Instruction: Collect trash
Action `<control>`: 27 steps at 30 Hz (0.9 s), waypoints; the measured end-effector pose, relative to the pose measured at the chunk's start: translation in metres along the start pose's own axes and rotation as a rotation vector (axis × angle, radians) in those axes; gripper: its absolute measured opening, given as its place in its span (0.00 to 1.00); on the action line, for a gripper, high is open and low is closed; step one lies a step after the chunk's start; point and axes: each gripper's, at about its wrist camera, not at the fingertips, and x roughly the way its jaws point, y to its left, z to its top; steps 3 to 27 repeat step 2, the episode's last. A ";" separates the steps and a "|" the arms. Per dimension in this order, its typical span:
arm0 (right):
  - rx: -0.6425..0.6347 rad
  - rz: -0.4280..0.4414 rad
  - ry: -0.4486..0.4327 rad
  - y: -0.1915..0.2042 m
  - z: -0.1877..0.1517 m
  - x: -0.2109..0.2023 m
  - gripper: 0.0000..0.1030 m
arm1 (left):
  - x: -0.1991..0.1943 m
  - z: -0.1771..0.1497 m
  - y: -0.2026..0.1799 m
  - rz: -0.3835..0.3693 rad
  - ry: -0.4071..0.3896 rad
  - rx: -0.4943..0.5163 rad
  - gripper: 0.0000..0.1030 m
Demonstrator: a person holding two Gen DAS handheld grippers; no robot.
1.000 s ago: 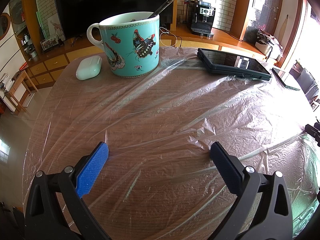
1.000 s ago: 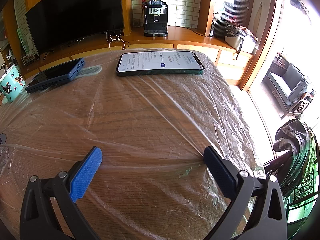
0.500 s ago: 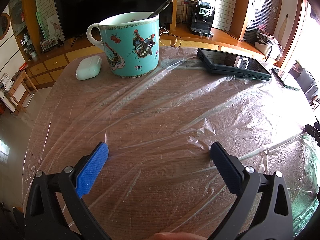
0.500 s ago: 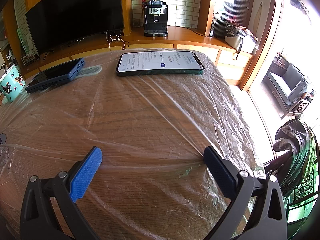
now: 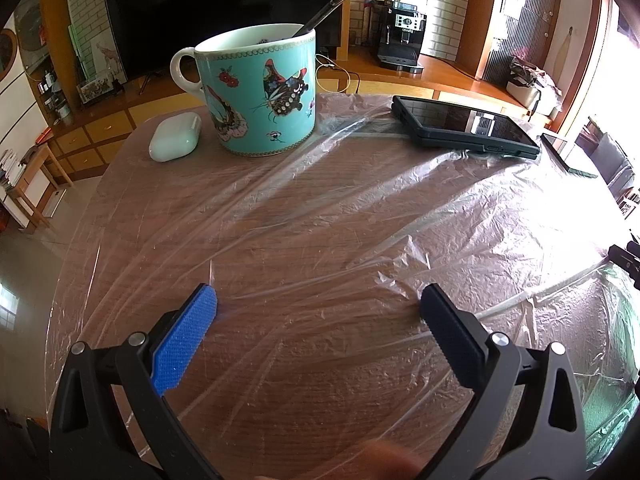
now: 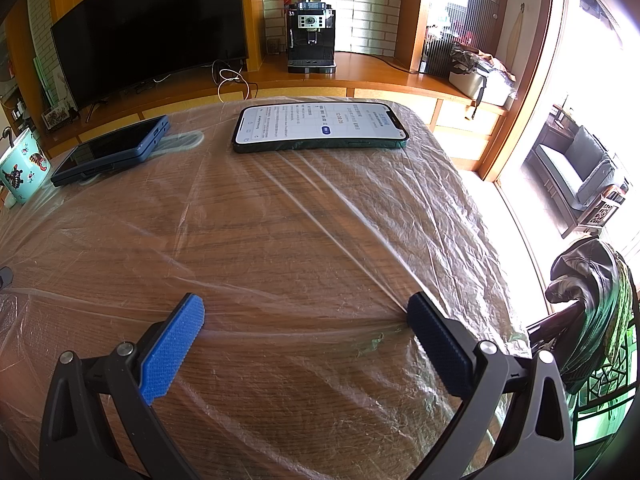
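Note:
A thin clear plastic sheet lies wrinkled over the whole wooden table top; it also shows in the right wrist view. My left gripper is open and empty, low over the sheet near the table's front. My right gripper is open and empty, low over the sheet toward the table's right end. No separate piece of trash shows in either view.
A teal butterfly mug with a spoon and a white earbud case stand at the far left. A dark phone and a lit phone lie on the sheet at the back. A chair with a jacket stands at the right edge.
Both grippers hold still. A blurred fingertip has come into the bottom edge of the left wrist view.

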 end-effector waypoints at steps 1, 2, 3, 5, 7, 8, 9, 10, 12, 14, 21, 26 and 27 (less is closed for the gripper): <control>0.000 0.000 0.000 0.000 0.000 0.000 0.97 | 0.000 0.000 0.000 0.000 0.000 0.000 0.99; 0.000 0.000 0.000 0.000 0.000 0.000 0.97 | 0.000 0.000 0.000 0.000 0.000 0.000 0.99; 0.000 0.000 0.000 0.000 0.000 0.000 0.97 | 0.000 0.000 0.000 0.000 0.000 0.000 0.99; 0.000 0.000 0.000 0.000 0.000 0.000 0.97 | 0.000 0.000 0.000 0.000 0.000 0.000 0.99; 0.000 0.000 0.000 0.000 0.000 0.000 0.97 | 0.000 0.000 0.000 0.000 0.000 0.000 0.99; 0.000 0.000 0.000 0.000 0.000 0.000 0.97 | 0.000 0.000 0.000 0.000 0.000 0.000 0.99; 0.000 0.000 0.000 0.000 0.000 0.000 0.97 | 0.000 0.000 0.000 0.000 0.000 0.000 0.99; 0.000 0.000 0.000 0.000 0.000 0.000 0.97 | 0.000 0.000 0.000 0.000 0.000 0.000 0.99; 0.000 0.000 0.000 0.000 0.000 0.000 0.97 | 0.000 0.000 0.000 0.000 0.000 0.000 0.99; 0.000 0.000 0.000 0.000 0.000 0.000 0.97 | 0.000 0.000 0.000 0.000 0.000 0.000 0.99; 0.000 0.000 0.000 0.000 0.000 0.000 0.97 | 0.000 0.000 0.000 0.000 0.000 0.000 0.99; 0.000 0.000 0.000 0.000 0.000 0.000 0.97 | 0.000 0.000 0.000 0.000 0.000 0.000 0.99; 0.000 0.000 0.000 0.000 0.000 0.000 0.97 | 0.000 0.000 0.000 0.000 0.000 0.000 0.99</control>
